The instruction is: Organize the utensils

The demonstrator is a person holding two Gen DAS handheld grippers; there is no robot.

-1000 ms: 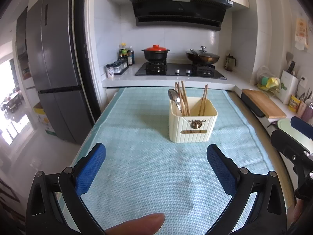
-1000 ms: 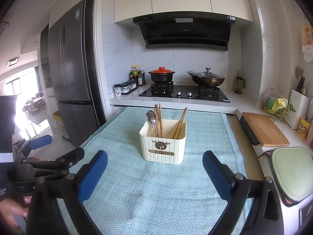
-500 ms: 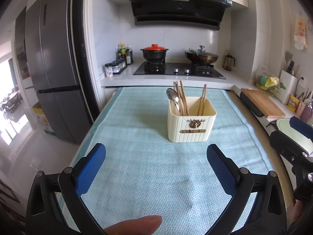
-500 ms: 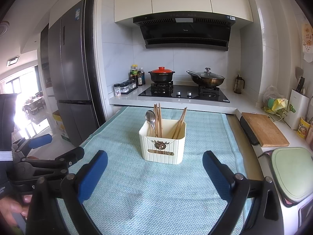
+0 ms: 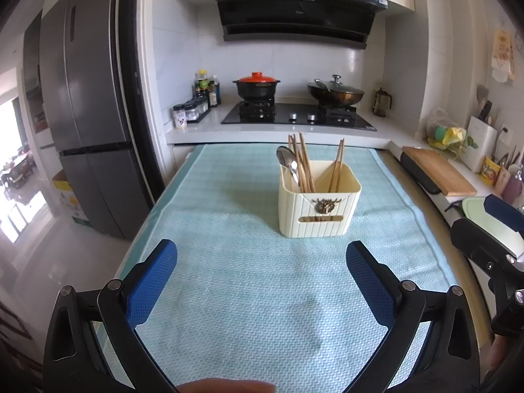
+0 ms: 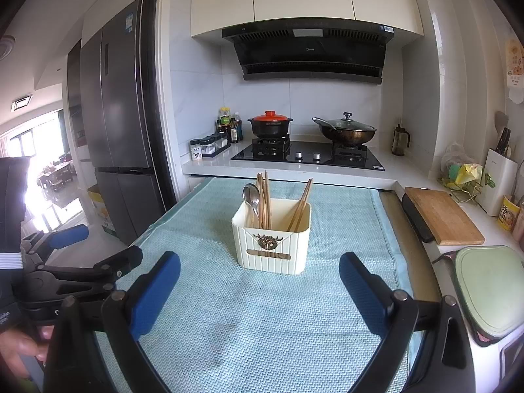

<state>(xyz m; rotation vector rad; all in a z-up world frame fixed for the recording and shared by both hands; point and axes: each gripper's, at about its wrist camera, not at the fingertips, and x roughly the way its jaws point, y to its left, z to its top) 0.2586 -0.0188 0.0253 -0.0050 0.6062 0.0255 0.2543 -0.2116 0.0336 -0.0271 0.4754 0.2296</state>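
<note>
Both my jaws stay spread and empty; the holder [image 5: 319,198] ahead has barely shifted, spoon [image 5: 287,160] and chopsticks [image 5: 303,163] already inside.

Two handheld grippers, each a black plastic frame with round silver screws at the joints. The left gripper [image 5: 261,280] and right gripper [image 6: 259,291] both carry two curved fingers [image 5: 151,283] faced with textured blue pads [image 6: 154,296]. A dark sleeve with a pale striped cuff [image 6: 11,258] shows at one edge.
</note>
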